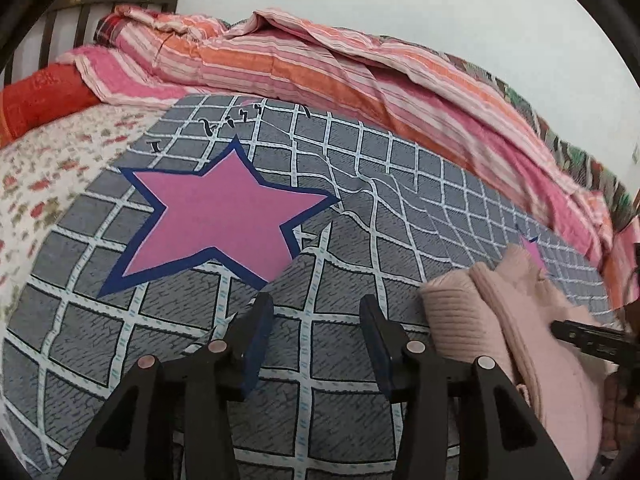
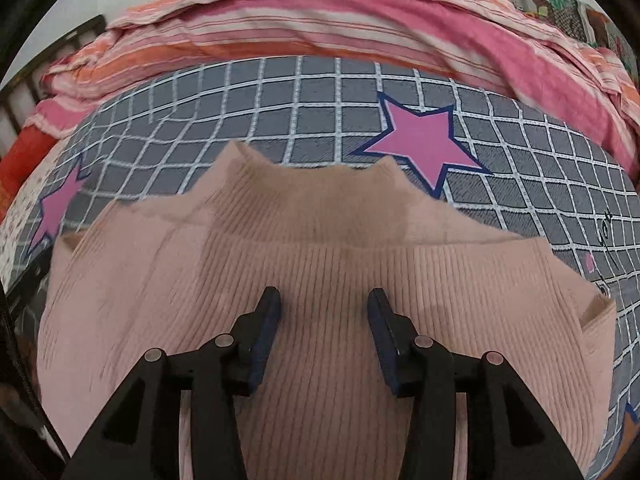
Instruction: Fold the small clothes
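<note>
A pale pink ribbed sweater (image 2: 320, 240) lies in a folded heap on the grey checked bedspread (image 2: 280, 92), its collar toward the far side. My right gripper (image 2: 324, 300) hovers just over the knit, open, and no fabric is pinched between its blue pads. In the left wrist view the same sweater (image 1: 492, 312) lies at the lower right. My left gripper (image 1: 316, 308) is to the left of it over bare bedspread (image 1: 360, 168), open with nothing between its fingers. A black part of the other gripper (image 1: 588, 338) reaches over the sweater from the right edge.
A bunched pink and orange striped quilt (image 1: 320, 60) runs along the far side of the bed. A red pillow (image 1: 40, 100), a floral sheet (image 1: 48, 184) and a dark headboard (image 1: 80, 12) are at the far left. A large pink star (image 1: 216, 216) is printed on the bedspread.
</note>
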Available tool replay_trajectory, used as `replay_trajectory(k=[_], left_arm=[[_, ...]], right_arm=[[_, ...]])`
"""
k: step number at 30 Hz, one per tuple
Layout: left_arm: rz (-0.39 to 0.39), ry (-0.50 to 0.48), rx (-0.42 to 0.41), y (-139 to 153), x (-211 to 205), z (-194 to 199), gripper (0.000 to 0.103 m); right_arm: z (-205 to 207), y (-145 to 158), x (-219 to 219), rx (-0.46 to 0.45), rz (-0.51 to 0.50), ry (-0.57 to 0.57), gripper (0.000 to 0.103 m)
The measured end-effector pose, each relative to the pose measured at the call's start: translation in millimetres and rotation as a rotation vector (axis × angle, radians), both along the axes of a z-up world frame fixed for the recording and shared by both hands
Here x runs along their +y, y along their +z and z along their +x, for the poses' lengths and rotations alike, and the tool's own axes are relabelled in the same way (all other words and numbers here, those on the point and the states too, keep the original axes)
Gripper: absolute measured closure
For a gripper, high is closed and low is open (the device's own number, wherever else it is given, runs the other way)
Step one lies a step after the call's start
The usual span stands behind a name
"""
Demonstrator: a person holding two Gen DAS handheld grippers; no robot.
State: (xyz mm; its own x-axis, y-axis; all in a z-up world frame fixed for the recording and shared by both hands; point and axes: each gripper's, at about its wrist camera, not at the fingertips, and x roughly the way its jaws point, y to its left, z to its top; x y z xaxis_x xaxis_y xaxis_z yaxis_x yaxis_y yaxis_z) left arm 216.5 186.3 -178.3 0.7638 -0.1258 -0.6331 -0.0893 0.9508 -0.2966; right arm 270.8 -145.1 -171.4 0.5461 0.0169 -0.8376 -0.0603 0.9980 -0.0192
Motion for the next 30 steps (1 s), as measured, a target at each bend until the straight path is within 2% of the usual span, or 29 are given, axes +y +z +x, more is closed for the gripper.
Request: replay_trajectory(k=[3,6,10,14,15,17,23,30], left_arm=[[-0.032,0.006,-0.004,-2,4,0,0.061],[-0.008,0.010,0.007,-2,0,2,0.061],[0.017,0.013,0.014,-2,-3,3,0.061],[-0.016,0.008,0.001,-2,1,1,0.060],[-0.035,0.001,-0.007,-2,3,-1,0.059],[-0.073,-0.035,-0.028,-1,5,-6,0.049],[-0.093,-0.097,-0.038,6,-6,-37,0.038],[-0.284,-0.179,-0.027,10,-3,-74,0.036]], right_arm=[[5,-3,2,-0.021,-0.035,-0.026,0.060],[6,-3,3,-0.026,-0.040,-0.032,0.060],[1,1,-3,-0.019,-0.009,-0.029,0.059],[-14,6,-7,-0.016,0.022,-0.040,0.059],[-21,8,-7,-0.020,0.019,-0.039,0.060],[-35,11,-8,-0.032,0.011,-0.032,0.060],[-80,22,-1,-0.110,-0.029,-0.002,0.060],[-121,22,4,-0.154,-0.064,0.023,0.060]])
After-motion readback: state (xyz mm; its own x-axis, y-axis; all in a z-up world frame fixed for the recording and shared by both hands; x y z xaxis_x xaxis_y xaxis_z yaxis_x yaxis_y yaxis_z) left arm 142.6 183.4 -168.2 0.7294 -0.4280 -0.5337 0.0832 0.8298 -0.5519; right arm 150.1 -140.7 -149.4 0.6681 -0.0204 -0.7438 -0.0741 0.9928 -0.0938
